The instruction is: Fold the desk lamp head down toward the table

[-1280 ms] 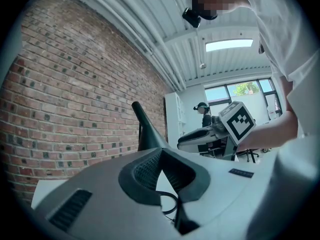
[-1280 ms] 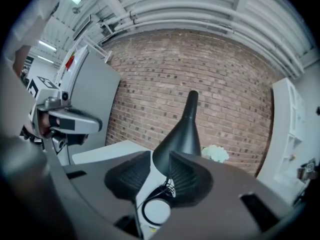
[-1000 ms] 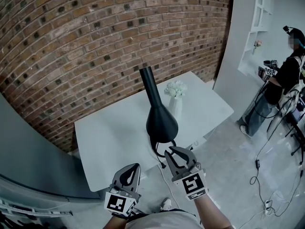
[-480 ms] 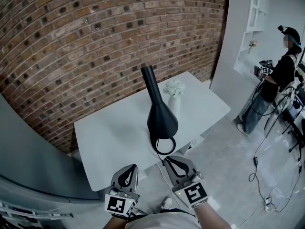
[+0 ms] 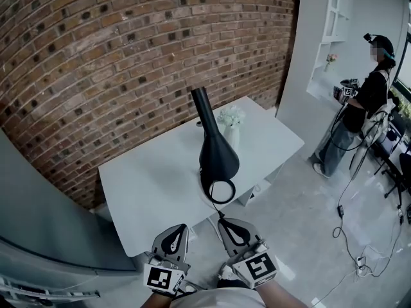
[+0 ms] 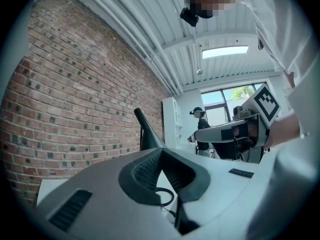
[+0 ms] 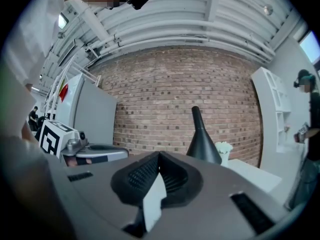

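- Two grippers, the left gripper [image 5: 179, 227] and the right gripper [image 5: 222, 221], both had their jaws pressed together with nothing in them.
- The black desk lamp [image 5: 217, 156] stood on the white table [image 5: 144, 194], straight ahead of both grippers and well apart from their tips.
- The lamp's fat end pointed down at the table and its thin end stuck up. A ring [image 5: 221, 190] at its bottom was the part nearest the right gripper.
- A small vase of white flowers [image 5: 230, 122] sat just behind the lamp, on the far side from the grippers.
- I think the folding step was over and this was the backing-away step, since no gripper touched the lamp.
- If the head needed to go lower, the next move would call for the right gripper to open, go forward to the lamp again and push it down gently, so the vase stayed safe.
- A second before, the right gripper was up close to the ring with its jaws apart. Now it had pulled back toward the person and shut.
- The left gripper had slid back a little too, and the lamp looked the same.
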Available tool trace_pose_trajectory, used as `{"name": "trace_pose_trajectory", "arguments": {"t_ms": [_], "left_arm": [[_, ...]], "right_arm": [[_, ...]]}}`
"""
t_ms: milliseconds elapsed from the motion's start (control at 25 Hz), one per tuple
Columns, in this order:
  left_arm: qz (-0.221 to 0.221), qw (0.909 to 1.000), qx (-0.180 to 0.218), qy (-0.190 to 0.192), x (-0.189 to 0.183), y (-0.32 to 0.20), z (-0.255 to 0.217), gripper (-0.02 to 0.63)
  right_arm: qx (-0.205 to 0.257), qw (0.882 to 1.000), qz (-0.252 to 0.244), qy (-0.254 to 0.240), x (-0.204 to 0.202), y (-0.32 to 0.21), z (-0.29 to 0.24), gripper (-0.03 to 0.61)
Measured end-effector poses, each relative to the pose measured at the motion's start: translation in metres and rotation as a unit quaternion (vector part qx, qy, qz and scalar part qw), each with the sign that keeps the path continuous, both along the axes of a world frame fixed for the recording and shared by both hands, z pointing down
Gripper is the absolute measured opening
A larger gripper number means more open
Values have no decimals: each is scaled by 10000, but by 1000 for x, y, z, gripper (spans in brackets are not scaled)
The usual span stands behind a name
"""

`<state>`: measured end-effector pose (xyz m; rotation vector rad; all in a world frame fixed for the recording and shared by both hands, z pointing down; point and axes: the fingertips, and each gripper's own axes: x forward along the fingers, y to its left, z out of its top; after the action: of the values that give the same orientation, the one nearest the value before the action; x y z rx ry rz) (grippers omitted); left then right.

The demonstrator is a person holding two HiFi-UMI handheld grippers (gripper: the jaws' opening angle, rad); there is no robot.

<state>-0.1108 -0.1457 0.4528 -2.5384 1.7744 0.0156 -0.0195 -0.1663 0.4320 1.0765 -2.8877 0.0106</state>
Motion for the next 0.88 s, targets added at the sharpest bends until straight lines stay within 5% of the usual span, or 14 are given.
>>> {"name": "trace_pose_trajectory", "arguments": {"t_ms": [880], "left_arm": [[379,9990,-136,184,-6,38,12,8]], "right_arm": [[22,9990,418,162,-5,39,2,17]]}}
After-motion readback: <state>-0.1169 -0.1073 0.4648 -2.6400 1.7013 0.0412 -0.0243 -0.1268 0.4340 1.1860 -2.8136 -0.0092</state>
